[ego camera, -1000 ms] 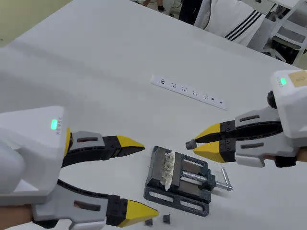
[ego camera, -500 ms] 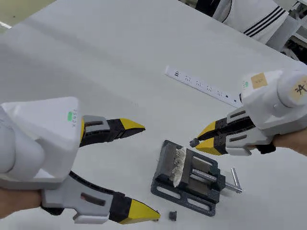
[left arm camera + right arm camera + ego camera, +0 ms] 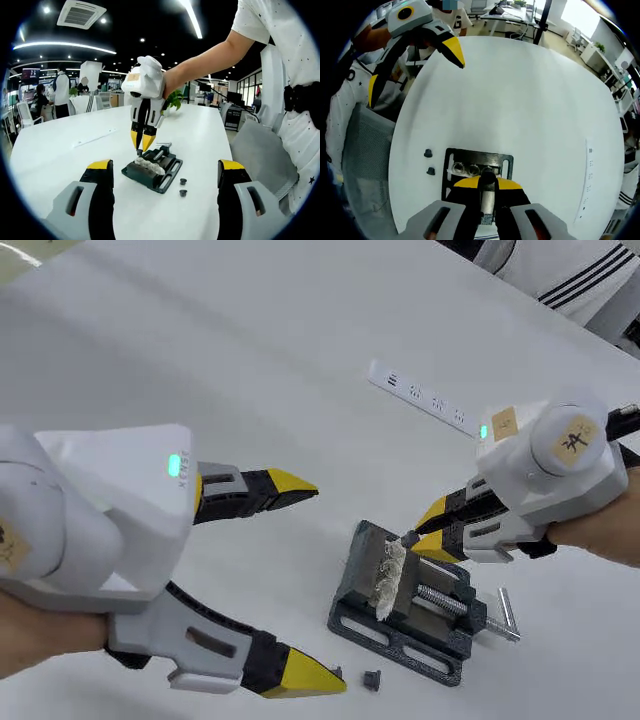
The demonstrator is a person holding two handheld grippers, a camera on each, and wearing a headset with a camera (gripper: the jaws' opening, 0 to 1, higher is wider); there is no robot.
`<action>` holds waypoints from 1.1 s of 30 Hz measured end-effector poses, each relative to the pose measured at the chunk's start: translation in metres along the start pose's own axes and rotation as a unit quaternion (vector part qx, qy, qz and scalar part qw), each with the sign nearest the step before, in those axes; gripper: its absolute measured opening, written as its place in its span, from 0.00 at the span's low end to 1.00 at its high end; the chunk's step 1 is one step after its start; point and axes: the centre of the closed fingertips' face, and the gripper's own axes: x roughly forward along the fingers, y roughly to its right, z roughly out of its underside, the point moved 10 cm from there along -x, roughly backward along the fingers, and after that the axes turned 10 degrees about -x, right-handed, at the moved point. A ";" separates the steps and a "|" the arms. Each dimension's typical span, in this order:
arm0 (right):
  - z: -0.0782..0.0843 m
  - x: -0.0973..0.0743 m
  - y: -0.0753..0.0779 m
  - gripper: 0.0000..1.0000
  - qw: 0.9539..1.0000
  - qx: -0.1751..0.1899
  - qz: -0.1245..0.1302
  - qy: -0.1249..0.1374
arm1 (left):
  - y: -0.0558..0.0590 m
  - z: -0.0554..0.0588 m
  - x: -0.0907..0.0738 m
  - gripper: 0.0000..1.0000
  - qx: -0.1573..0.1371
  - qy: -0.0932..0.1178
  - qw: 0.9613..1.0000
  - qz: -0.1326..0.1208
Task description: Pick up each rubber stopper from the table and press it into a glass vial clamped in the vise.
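Worktop [image 3: 250,360]: white, broad, bare over most of its span.

Left tongs [image 3: 331,590]: low over the near edge. Jaws spread wide, nothing between them. In the left gripper view the two yellow tips stand either side of the vise.

Right tongs [image 3: 417,539]: reaching in from the right-hand edge, tips angled down at the vise. Jaws nearly closed, pinching a small dark rubber stopper at the very tips.

Vise [image 3: 400,640]: dark metal, base flat on the worktop, set toward the near edge. Screw handle sticks out on the side of the right tongs.

Power strip [image 3: 420,398]: white, long, lying flat well apart from the vise, toward the far edge.

Vials [image 3: 388,575]: short row of clear glass, clamped upright in the vise. In the right gripper view two round mouths show beside the tips.

Held stopper [image 3: 407,538]: just above the row of vials, at its end. Cannot tell whether it touches a vial mouth.

Loose stoppers [image 3: 372,679]: two, small and dark, on the worktop just beside the vise base on its near-edge side, a little apart from each other.
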 end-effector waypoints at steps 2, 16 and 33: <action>0.001 0.004 0.001 0.05 1.000 -0.001 -0.003 -0.003 | 0.000 0.001 0.000 0.85 0.000 0.000 1.000 0.001; -0.002 0.010 0.000 0.05 0.999 -0.022 -0.009 -0.025 | 0.000 0.005 0.000 0.85 -0.006 0.004 1.000 0.003; -0.017 0.014 -0.009 0.05 0.991 -0.107 0.014 -0.082 | 0.001 0.008 -0.002 0.83 -0.014 0.013 1.000 0.002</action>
